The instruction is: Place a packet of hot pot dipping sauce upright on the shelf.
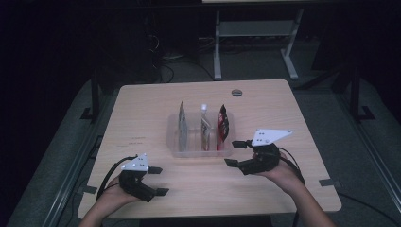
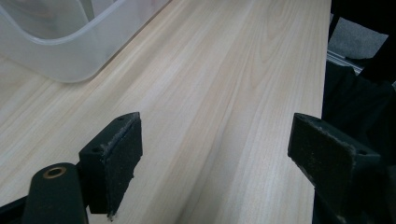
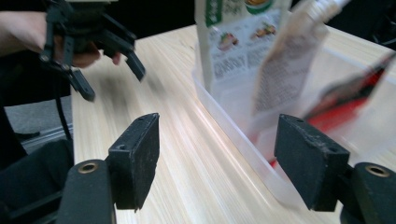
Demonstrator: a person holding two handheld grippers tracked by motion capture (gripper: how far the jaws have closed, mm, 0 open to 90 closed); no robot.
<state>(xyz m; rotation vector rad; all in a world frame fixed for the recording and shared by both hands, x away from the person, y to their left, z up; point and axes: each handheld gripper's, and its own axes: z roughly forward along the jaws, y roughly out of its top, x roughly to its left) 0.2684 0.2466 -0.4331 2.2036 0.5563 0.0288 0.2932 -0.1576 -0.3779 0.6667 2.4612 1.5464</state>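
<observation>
Looking down from the high view, I have the left hand-held gripper (image 1: 158,180) at the lower left of the frame, jaws apart and empty over bare table (image 1: 142,118). Further up and to the right of centre, the right hand-held gripper (image 1: 236,153) also has its jaws spread with nothing between them, just beside the lower right corner of the clear plastic bin (image 1: 176,150). That bin sits mid-frame, and three pouches stand upright in it side by side: a pale printed pouch (image 1: 182,124) at its left, a pouch with a white spout (image 1: 204,126) in the middle, and a red pouch (image 1: 223,126) at its right. In the right gripper view the bin's wall (image 3: 233,135) runs just beside my right jaw, with motion blur.
</observation>
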